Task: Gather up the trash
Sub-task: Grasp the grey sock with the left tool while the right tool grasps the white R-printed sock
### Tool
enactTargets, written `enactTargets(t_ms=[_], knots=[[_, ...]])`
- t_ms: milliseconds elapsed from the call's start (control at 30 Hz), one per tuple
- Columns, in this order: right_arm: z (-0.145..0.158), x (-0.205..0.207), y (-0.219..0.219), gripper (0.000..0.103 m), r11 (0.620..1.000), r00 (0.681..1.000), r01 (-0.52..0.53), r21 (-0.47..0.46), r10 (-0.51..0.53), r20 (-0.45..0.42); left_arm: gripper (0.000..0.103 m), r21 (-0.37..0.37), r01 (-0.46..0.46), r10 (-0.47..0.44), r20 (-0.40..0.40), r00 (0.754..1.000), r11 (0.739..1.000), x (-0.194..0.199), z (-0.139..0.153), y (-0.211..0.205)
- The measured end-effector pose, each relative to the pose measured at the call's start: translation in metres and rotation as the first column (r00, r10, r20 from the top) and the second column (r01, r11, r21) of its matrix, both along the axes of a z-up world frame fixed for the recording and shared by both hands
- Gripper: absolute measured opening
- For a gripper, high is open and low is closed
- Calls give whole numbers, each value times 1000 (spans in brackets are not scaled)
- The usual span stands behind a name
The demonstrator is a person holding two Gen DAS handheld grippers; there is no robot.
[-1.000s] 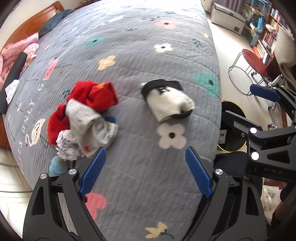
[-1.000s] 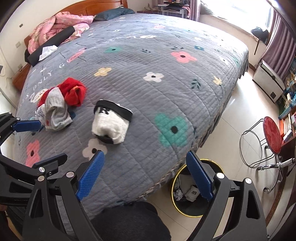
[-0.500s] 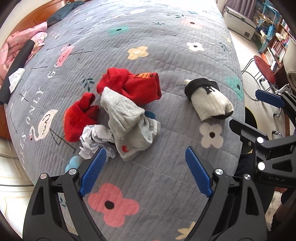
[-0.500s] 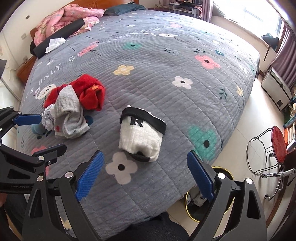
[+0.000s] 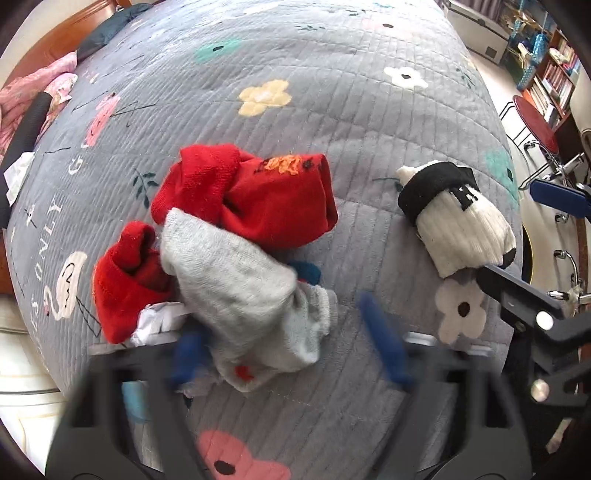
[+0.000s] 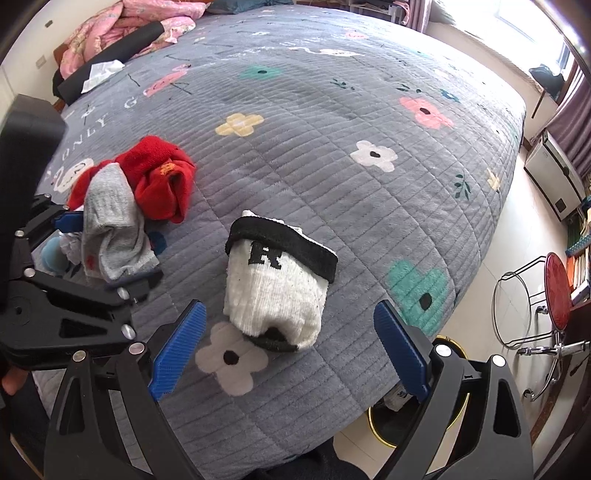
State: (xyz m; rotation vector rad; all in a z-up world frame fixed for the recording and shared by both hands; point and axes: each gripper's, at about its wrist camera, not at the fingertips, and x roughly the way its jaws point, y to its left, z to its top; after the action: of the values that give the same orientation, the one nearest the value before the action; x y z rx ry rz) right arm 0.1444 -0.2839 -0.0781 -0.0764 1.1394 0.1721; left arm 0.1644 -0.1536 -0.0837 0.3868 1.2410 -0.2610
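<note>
A pile lies on the grey flowered bedspread (image 5: 369, 110): red socks (image 5: 258, 195), a grey sock (image 5: 243, 291) and crumpled white paper (image 5: 155, 325) under them. My left gripper (image 5: 288, 347) is open and blurred, its fingers either side of the grey sock's near end. A white sock with a black cuff (image 6: 277, 288) lies to the right. My right gripper (image 6: 288, 350) is open and empty just in front of it. A yellow-rimmed trash bin (image 6: 406, 424) stands on the floor below the bed edge.
A red stool (image 6: 554, 291) and a bookshelf (image 5: 550, 70) stand right of the bed. Pink bedding (image 6: 122, 26) and a black roll (image 6: 110, 59) lie at the headboard. A blue object (image 6: 51, 254) sits by the pile.
Both grippers moved forward over the bed. The left one has come down onto the sock pile and straddles the grey sock. The right one has neared the white sock.
</note>
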Motion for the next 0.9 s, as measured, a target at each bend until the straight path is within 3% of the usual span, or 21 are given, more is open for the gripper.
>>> enactTargets(t_ms=[33, 300, 400, 467, 567, 667, 900], knots=[[-4, 4, 0, 88, 1000, 1000, -4, -4, 4, -7, 23, -14, -5, 5, -31, 1000, 1000, 1, -3, 1], [-39, 27, 14, 86, 998, 995, -59, -38, 56, -77, 18, -13, -27, 27, 0, 1000, 1000, -2, 3, 3], [-43, 29, 17, 74, 997, 996, -64, -38, 62, -70, 17, -14, -31, 31, 4, 1000, 999, -4, 6, 2], [-38, 27, 19, 50, 996, 996, -77, -38, 74, -57, 16, -14, -35, 35, 8, 999, 999, -5, 8, -1], [-29, 20, 14, 34, 996, 995, -84, 15, 85, -54, 15, -16, -27, 28, 26, 999, 1000, -12, 16, -5], [-20, 11, 7, 34, 994, 995, -86, 64, 89, -53, 15, -29, -16, 17, 49, 999, 999, -20, 29, -7], [-10, -14, 1, 34, 994, 994, -96, 51, 98, -40, 15, -26, 12, -11, 55, 998, 1000, -42, 43, -20]])
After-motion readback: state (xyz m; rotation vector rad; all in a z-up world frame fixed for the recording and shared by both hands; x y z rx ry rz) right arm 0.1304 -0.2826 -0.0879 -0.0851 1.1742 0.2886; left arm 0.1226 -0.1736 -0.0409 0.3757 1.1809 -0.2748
